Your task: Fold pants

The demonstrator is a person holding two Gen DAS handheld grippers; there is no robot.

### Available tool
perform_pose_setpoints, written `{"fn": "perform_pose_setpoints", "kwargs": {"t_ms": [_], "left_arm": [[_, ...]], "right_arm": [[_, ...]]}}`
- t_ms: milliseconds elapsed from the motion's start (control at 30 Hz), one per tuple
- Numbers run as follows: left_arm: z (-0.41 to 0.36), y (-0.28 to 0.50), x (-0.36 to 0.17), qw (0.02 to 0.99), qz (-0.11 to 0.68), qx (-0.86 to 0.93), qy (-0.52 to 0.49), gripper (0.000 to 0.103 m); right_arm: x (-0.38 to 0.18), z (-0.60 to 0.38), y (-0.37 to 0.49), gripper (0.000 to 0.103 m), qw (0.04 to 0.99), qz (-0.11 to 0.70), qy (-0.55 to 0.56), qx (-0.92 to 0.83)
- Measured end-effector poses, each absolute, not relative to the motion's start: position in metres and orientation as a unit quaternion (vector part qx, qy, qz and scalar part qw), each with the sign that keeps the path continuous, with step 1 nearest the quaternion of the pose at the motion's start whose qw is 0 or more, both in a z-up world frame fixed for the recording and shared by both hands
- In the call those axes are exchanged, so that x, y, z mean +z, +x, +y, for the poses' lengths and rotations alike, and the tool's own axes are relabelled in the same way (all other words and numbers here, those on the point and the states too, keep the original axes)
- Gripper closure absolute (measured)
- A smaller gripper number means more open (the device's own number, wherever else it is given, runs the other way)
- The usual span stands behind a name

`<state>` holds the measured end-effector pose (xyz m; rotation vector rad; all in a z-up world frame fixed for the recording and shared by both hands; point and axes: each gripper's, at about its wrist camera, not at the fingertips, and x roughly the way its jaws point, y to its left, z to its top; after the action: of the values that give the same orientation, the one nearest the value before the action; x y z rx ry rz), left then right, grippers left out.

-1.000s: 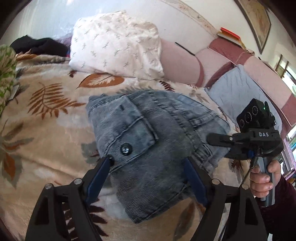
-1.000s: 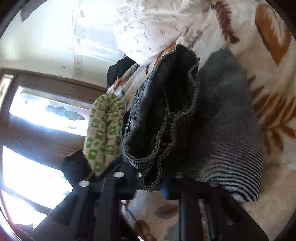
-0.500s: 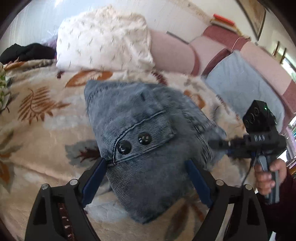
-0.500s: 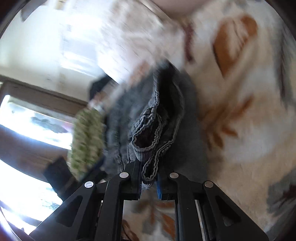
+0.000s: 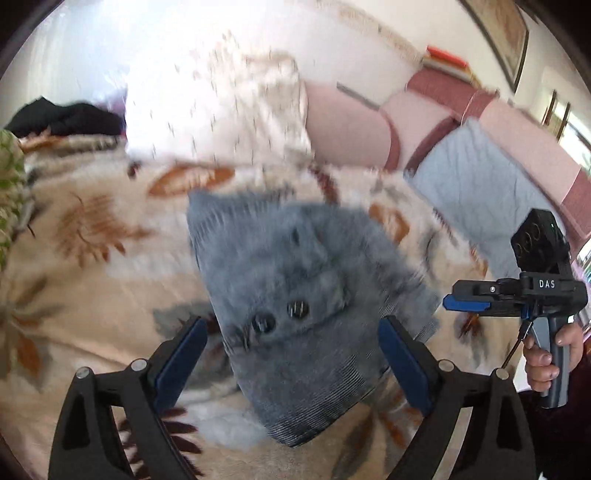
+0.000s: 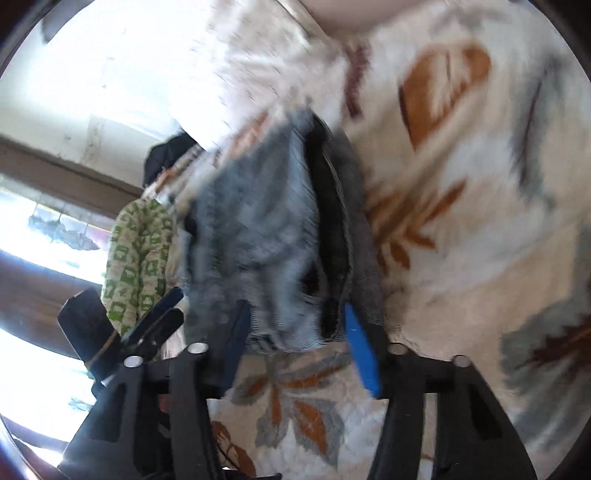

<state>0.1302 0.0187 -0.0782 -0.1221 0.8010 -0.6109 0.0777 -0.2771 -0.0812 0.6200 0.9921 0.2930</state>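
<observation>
Left wrist view: my left gripper [image 5: 291, 354] stays spread wide over the folded pants [image 5: 303, 306] mid-blanket [image 5: 74, 295]. Right wrist view: my right gripper [image 6: 295, 339] has just let go, its jaws now apart beside the bundle's edge, so the fold looks done.

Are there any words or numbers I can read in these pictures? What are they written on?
"DAS" in white letters, on the black body of the right gripper, seen from the left wrist camera.
The framed picture on the wall: too blurred to tell whether it has any writing.
The pants, the leaf-print blanket and the right wrist view: no words or numbers.
</observation>
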Motion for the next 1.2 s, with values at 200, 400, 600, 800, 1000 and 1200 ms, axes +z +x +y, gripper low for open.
{"fn": "perform_pose_setpoints", "kwargs": {"t_ms": [200,400,600,800,1000,1200], "left_arm": [[0.008,0.151,-0.058,0.892,0.360,-0.268,-0.054,0.008],[-0.009,0.178,-0.095,0.886,0.399,-0.235,-0.029,0.009],[-0.020,0.190,-0.125,0.876,0.434,-0.211,0.004,0.008],[-0.026,0.201,-0.150,0.864,0.466,-0.191,0.005,0.002],[-0.033,0.199,-0.150,0.877,0.450,-0.168,0.030,0.000],[-0.031,0.173,-0.117,0.903,0.402,-0.142,0.054,0.001]], "right_arm": [[-0.025,-0.250,0.105,0.046,0.876,0.376,0.254,0.165],[-0.057,-0.222,0.175,0.064,0.872,0.398,0.229,0.171],[-0.113,-0.214,0.211,0.065,0.854,0.462,0.195,0.136],[-0.136,-0.227,0.221,0.061,0.834,0.487,0.214,0.146],[-0.131,-0.216,0.217,0.056,0.855,0.471,0.180,0.123],[-0.098,-0.223,0.175,0.042,0.866,0.450,0.188,0.115]]}}
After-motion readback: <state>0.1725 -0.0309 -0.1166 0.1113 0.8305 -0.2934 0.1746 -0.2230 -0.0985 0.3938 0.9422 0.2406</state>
